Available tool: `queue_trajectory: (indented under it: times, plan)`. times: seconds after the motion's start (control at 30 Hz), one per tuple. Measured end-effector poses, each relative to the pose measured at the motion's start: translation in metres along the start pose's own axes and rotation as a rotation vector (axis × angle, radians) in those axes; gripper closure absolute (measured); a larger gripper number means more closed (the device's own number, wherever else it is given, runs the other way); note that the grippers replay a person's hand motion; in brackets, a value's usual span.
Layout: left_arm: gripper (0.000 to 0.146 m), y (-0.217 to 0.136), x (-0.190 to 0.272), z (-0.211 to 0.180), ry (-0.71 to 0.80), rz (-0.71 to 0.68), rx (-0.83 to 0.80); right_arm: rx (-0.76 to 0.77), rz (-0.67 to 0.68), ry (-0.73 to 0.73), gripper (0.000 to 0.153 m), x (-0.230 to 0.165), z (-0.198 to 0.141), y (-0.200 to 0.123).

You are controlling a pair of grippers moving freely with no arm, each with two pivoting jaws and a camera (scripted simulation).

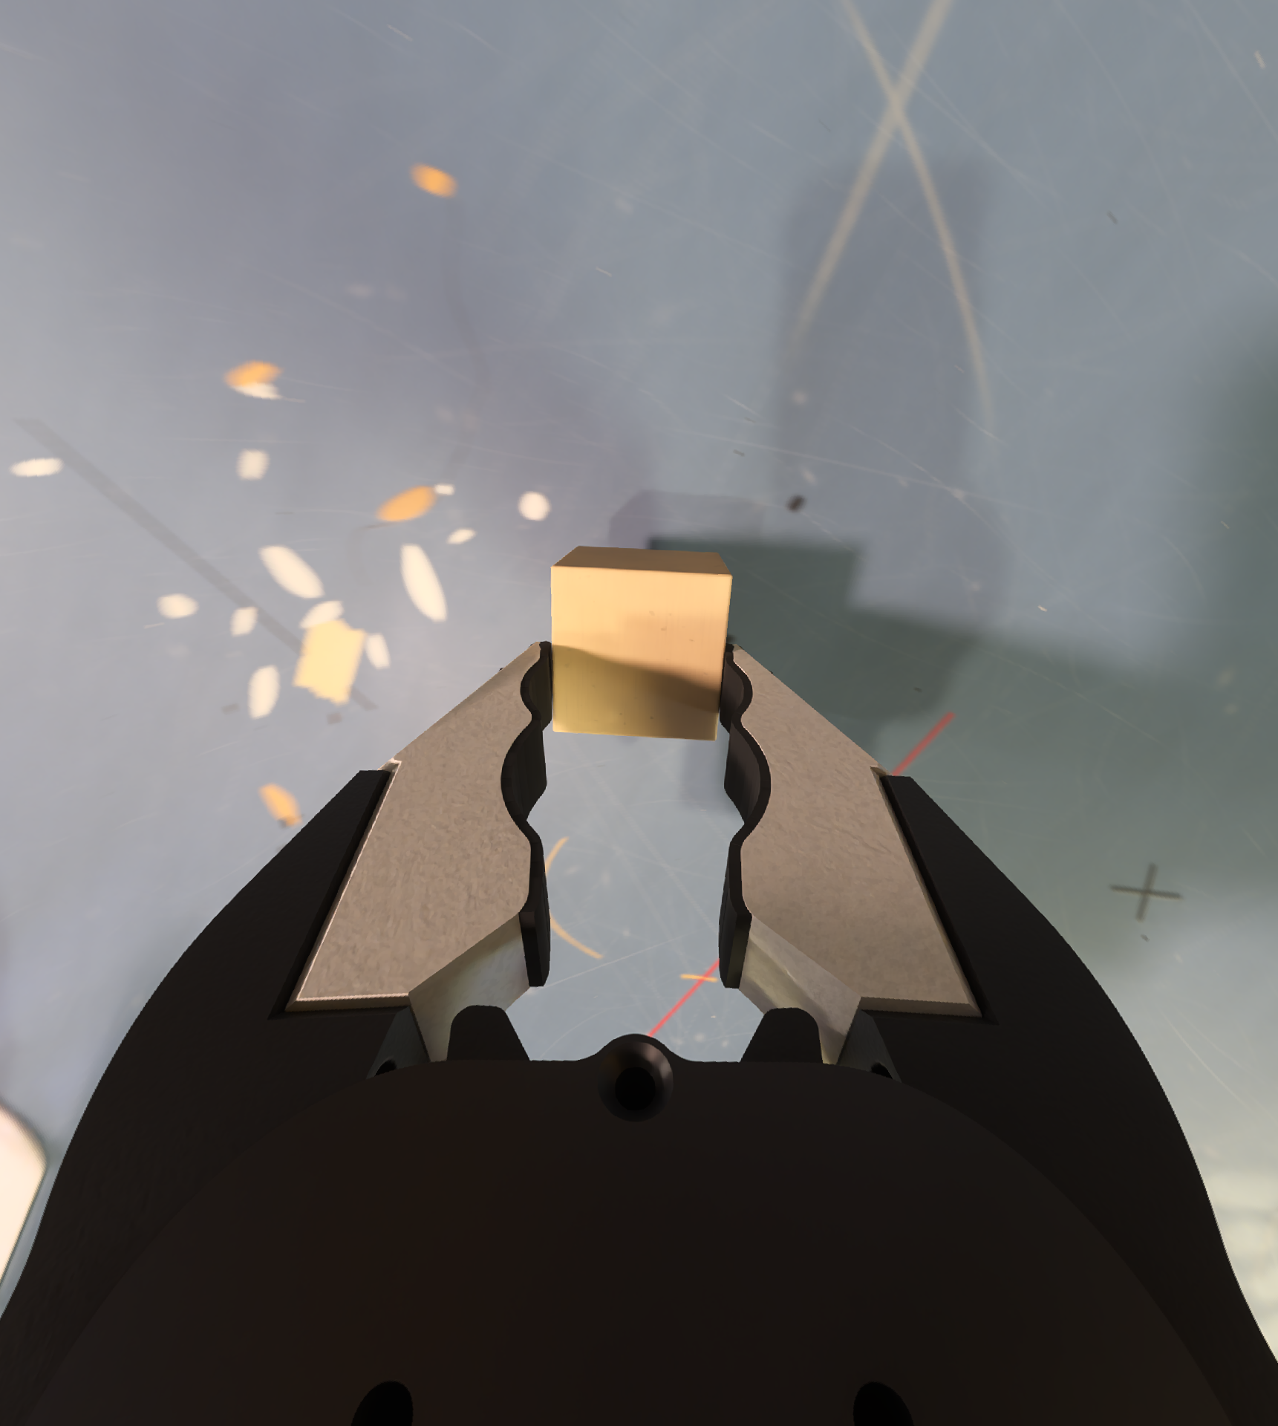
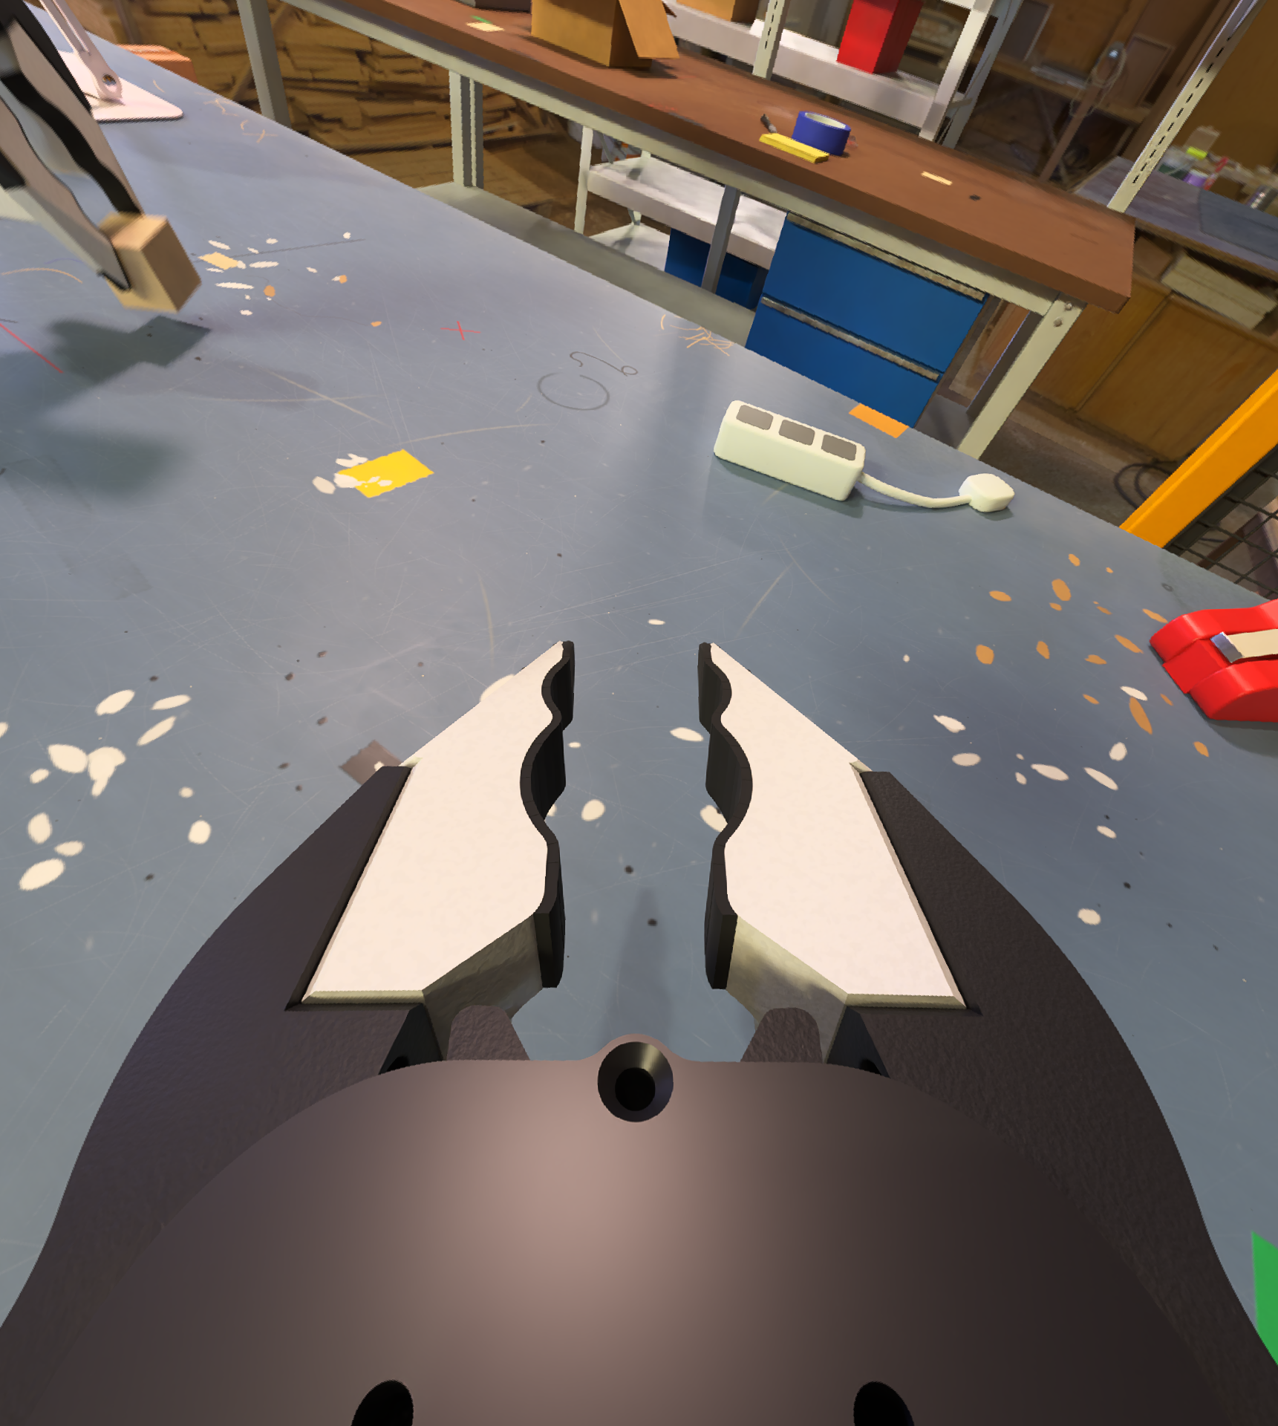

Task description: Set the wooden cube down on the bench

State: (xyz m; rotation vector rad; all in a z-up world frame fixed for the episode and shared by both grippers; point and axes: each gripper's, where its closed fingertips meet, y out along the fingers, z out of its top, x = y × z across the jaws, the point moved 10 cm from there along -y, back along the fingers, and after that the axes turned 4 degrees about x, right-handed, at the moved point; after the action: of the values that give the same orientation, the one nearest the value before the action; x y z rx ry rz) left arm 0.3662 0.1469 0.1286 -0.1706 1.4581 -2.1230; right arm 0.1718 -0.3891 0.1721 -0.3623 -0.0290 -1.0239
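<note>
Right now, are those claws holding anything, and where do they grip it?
The left gripper pinches the cube by two opposite sides at its fingertips, above the bench. The right gripper holds nothing.

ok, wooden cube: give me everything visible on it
The wooden cube is a pale tan block with plain, smooth faces and crisp edges, no markings. The left gripper is shut on it, fingertips pressing its two opposite sides near the tips. In the right wrist view it hangs tilted above the grey-blue bench, apart from its shadow, so not yet set down. Nothing else touches it.
</note>
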Motion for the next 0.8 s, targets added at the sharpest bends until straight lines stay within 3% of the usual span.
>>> queue_trajectory:
  times: [0.2, 0.33, 0.53, 0.8]
  plan:
    - [0.103, -0.054, 0.005, 0.027, -0.054, 0.277, 0.211, 0.010, 0.002, 0.017, 0.121, 0.000, 0.001, 0.003]
    - [0.103, -0.067, 0.044, 0.070, 0.006, 0.220, 0.317, 0.012, 0.008, 0.009, 0.121, -0.004, 0.002, 0.005]
    - [0.103, -0.025, 0.105, 0.142, 0.195, 0.036, 0.319, 0.003, 0.017, -0.014, 0.121, -0.011, 0.002, 0.008]
    - [0.103, 0.041, 0.137, 0.214, 0.313, -0.105, 0.193, 0.021, 0.015, -0.018, 0.121, -0.006, 0.003, 0.002]
